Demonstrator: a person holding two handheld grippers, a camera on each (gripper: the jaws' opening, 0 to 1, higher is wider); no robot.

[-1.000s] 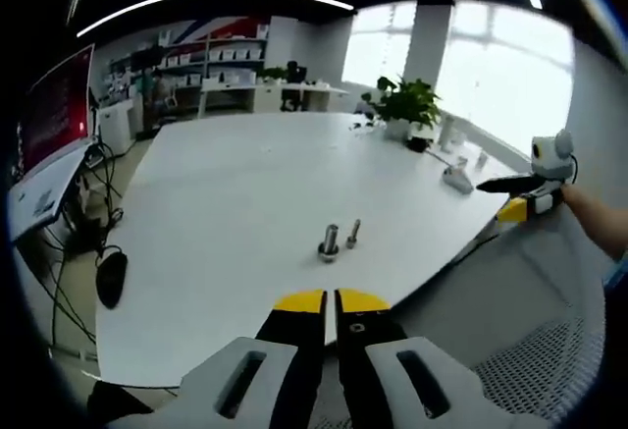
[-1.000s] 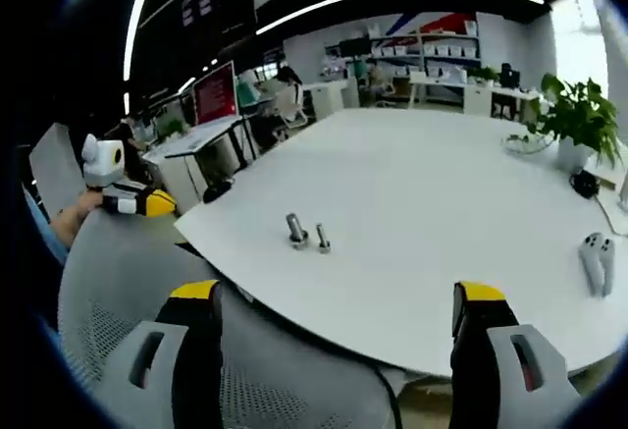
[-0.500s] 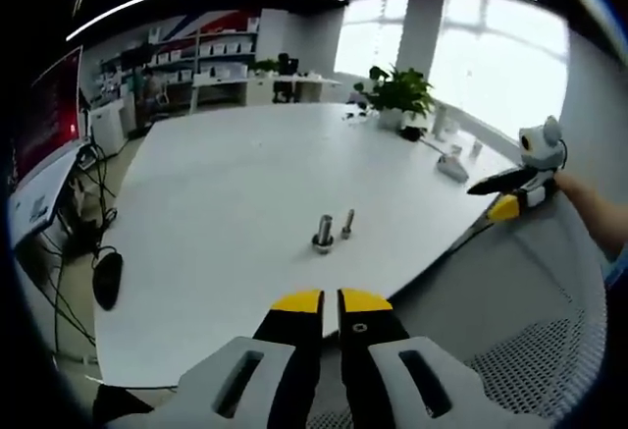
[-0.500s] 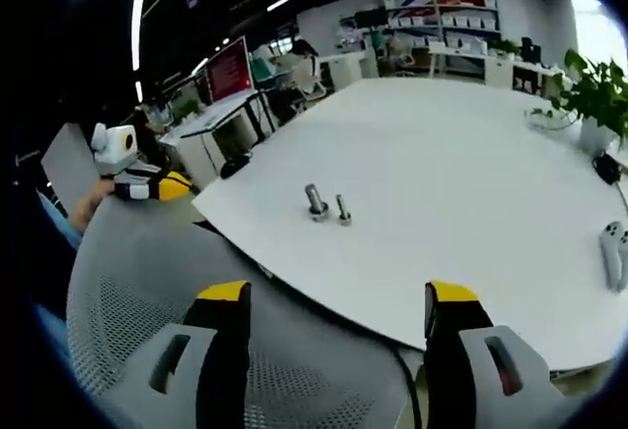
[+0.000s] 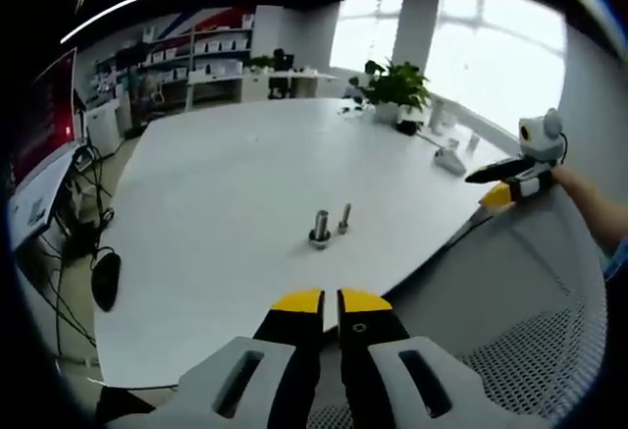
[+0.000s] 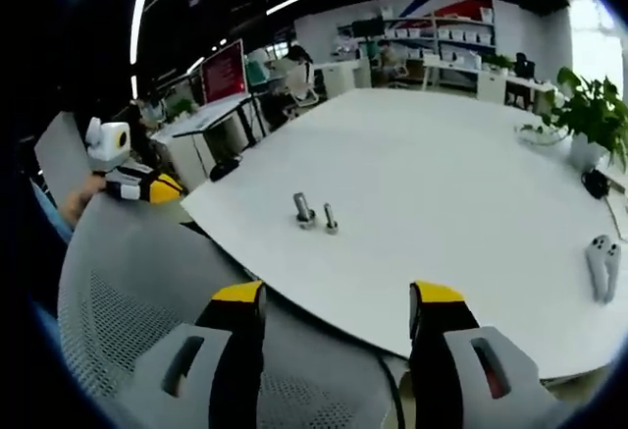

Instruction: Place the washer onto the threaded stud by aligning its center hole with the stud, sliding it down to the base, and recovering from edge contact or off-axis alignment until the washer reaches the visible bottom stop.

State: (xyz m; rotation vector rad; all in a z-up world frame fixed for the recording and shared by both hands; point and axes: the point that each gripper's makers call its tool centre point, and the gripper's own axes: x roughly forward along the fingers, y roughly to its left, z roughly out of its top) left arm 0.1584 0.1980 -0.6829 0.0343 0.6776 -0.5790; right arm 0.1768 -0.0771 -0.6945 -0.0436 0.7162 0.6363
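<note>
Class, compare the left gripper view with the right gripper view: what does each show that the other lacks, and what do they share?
Left gripper view: the left tool from behind, jaws shut, with the right tool entering at the right. Right gripper view: the right tool from behind, jaws apart, with the left tool at the left. Both: the pair of upright grey metal studs, the round white table, the green potted plant and the grey mesh chair back.

large oval table (image 5: pixel 216 184): showing plain white
short metal threaded stud (image 5: pixel 321 230): gleaming silver-grey
left gripper (image 5: pixel 330 303): wearing yellow tips, black jaws, grey body
mesh chair back (image 6: pixel 118 282): showing grey weave
leafy potted plant (image 5: pixel 395 85): showing green
</note>
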